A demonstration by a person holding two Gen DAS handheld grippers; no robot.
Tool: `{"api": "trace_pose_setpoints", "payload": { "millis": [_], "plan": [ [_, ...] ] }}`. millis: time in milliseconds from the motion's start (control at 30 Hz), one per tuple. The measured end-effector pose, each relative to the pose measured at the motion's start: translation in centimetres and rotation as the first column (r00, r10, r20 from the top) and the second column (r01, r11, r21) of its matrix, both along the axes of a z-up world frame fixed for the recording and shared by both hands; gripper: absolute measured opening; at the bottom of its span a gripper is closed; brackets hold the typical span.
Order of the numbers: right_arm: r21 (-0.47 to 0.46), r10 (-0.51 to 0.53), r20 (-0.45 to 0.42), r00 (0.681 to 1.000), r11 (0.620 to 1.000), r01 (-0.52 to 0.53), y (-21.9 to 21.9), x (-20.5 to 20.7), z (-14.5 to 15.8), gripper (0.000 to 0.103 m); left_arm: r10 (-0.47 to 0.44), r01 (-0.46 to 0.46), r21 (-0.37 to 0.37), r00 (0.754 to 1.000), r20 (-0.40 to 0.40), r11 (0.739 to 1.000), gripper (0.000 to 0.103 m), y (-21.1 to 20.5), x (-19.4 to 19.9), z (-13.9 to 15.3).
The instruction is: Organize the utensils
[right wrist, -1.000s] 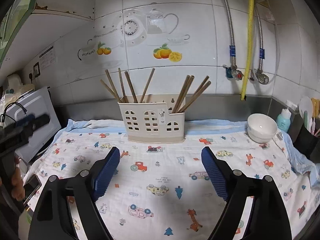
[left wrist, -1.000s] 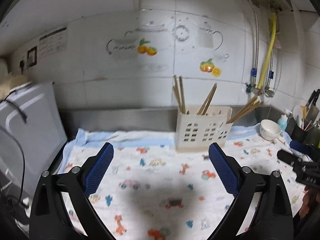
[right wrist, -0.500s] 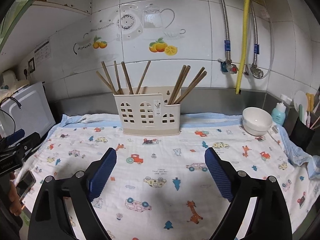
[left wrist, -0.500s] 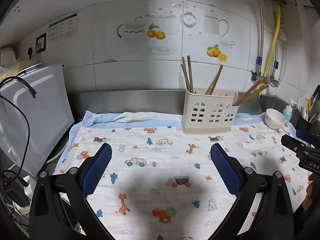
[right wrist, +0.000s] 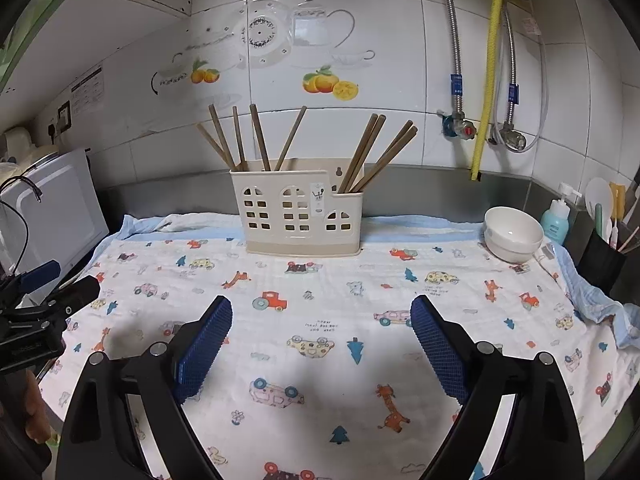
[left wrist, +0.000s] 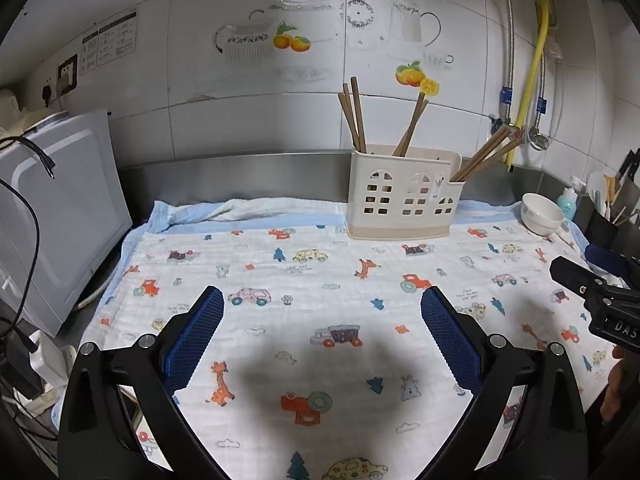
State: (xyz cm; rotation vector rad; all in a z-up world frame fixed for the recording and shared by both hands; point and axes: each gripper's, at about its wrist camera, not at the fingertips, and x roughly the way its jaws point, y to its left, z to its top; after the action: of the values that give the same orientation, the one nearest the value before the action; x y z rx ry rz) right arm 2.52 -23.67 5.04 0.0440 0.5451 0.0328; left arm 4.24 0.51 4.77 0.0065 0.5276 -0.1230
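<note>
1. My left gripper (left wrist: 322, 306) hangs over the printed cloth (left wrist: 344, 344), jaws wide, nothing between them.
2. My right gripper (right wrist: 321, 314): jaws just eased wider, empty.
3. Chopsticks (right wrist: 260, 138) stand in the cream holder (right wrist: 298, 216) at 12 o'clock.
4. White bowl (right wrist: 513, 233) at 2 o'clock.

Cloth (right wrist: 400, 300): white, printed with small cars, trees and giraffes in orange, blue and yellow — pale blue border noted.
Utensil holder (right wrist: 298, 216): cream, pierced with window-shaped cut-outs.
Chopsticks (right wrist: 260, 138): brown wood.
Bowl (right wrist: 513, 234): plain white.
Wall tiles (right wrist: 400, 40): white — decorated with orange fruit and teapot motifs.
Hose (right wrist: 488, 68): yellow.
Soap bottle (right wrist: 556, 220): turquoise.
Gripper pads (right wrist: 204, 350): blue, meshed; arms black.
</note>
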Motion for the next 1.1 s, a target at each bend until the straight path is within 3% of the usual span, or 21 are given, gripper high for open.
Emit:
{"api": "trace_pose_setpoints", "payload": {
  "millis": [667,1100],
  "plan": [
    [-0.010,0.002,-0.022,1.000,1.000,-0.002,0.62,-0.15,-0.63,0.088,0.031,-0.032,-0.015,0.999,-0.029,0.999,0.098,0.71,0.19,-0.37],
    [-0.017,-0.002,-0.012,1.000,1.000,0.002,0.86,-0.25,-0.26,0.088,0.024,-0.024,-0.033,1.000,-0.008,0.999,0.098,0.58,0.05,-0.05]
  ]
}}
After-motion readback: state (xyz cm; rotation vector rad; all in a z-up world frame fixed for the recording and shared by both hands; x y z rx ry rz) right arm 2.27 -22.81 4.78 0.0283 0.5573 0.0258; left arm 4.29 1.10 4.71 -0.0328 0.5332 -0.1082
